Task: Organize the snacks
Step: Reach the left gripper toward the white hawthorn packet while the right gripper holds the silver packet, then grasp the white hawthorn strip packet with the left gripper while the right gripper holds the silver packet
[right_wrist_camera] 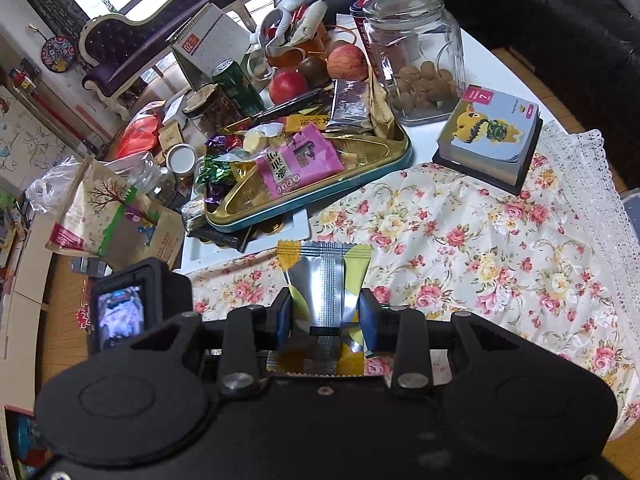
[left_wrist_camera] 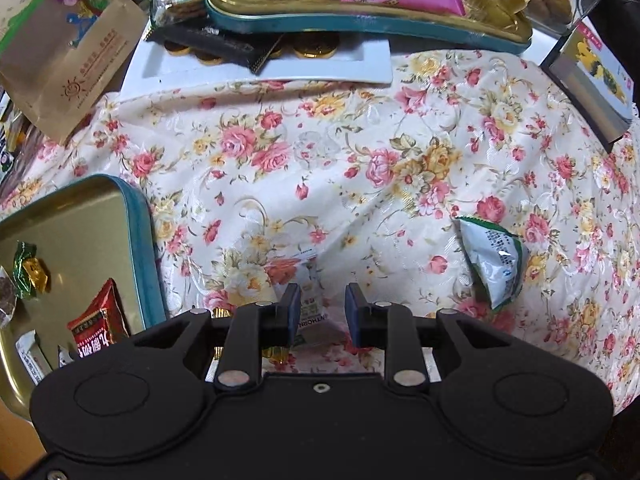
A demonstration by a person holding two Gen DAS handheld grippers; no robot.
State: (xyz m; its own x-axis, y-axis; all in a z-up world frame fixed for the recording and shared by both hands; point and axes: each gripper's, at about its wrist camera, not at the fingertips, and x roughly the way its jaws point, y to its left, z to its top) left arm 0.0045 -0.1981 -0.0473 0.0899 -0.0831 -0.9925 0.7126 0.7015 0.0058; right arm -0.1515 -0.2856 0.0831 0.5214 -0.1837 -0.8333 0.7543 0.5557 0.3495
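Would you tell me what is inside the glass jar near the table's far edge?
The glass jar holds a layer of round, light-brown walnut-like pieces at the bottom; above them it looks empty. The side behind the foil packets is covered.

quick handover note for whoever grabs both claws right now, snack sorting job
Right claw: shut on a silver and yellow packet, held above the floral cloth.
Left claw: pointing down over a small white packet on the cloth, pads either side, not pressing.
Done: the gold tin at the left holds a red packet and wrapped candies.
Left: a green and white packet lies loose on the cloth; the far tray is piled with mixed snacks.
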